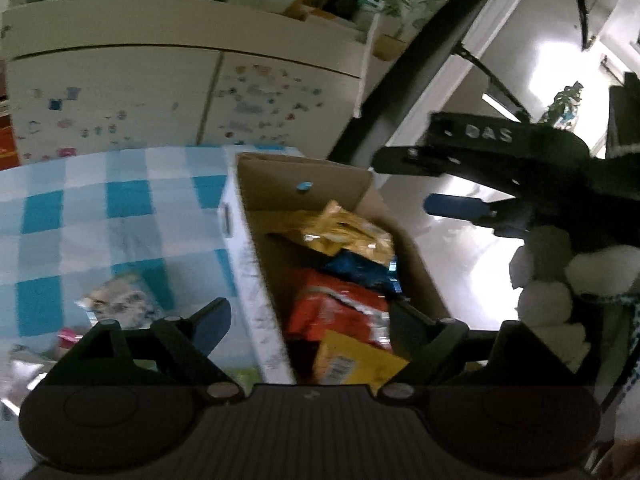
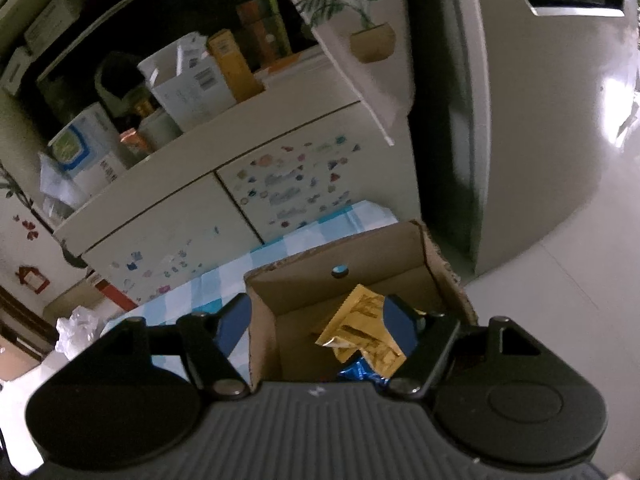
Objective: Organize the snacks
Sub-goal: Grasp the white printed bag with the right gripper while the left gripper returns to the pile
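Left gripper point(image 1: 306, 320): jaws held apart, nothing between the pads; poised over the box's near wall.
Right gripper point(image 2: 318, 320): jaws spread, nothing clamped; left finger outside the box wall.
Cardboard box point(image 1: 256, 280): on the checked tablecloth point(image 1: 100, 216); gold packet point(image 1: 348, 232), blue packet point(image 1: 360, 268) and orange packet point(image 1: 336, 308) are piled inside.
Loose wrapper point(image 1: 120, 300): left on the cloth beside the box.
Cabinet point(image 1: 180, 92): seen behind the table.

A white cabinet point(image 2: 224, 216) dotted with stickers stands at twelve o'clock behind the blue-checked tablecloth point(image 1: 100, 208); at two o'clock, a potted-plant picture point(image 2: 360, 20).
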A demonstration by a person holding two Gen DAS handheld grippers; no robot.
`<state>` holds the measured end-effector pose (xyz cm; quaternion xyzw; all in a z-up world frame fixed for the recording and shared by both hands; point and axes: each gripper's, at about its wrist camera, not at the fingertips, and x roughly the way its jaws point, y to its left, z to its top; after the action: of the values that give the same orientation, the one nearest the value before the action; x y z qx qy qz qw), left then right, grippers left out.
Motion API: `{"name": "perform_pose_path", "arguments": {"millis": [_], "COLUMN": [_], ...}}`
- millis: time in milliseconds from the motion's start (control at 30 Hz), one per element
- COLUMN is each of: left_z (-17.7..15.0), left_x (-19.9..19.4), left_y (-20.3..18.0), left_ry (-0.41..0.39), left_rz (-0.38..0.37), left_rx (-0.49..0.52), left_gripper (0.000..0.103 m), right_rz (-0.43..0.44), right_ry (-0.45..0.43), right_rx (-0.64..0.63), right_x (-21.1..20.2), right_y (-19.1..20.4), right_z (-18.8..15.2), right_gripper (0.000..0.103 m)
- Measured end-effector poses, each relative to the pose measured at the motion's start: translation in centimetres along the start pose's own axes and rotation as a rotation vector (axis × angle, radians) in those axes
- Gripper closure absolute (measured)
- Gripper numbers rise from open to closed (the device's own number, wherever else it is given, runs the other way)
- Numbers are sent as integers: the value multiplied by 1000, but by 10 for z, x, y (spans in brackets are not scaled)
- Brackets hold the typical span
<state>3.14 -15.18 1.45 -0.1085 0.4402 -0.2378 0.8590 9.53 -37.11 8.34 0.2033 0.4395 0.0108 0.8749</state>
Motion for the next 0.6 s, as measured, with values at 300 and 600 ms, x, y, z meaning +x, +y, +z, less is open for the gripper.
{"name": "perform_pose_path", "arguments": {"millis": [300,600], "left_z": [3,3], "left_x": [-29,-50], "left_y": [55,122], "left_ry": [-16,-36], "left_rz": [95,199], "left_rx": [-35,-167], "left_gripper": [13,13], "right_rz": [38,99], "right_ry": [27,64], "right_rx": [-82,-163], "right_x": [7,15], "right_y": [25,53], "right_z": [-9,-24], "right_gripper": [29,29]}}
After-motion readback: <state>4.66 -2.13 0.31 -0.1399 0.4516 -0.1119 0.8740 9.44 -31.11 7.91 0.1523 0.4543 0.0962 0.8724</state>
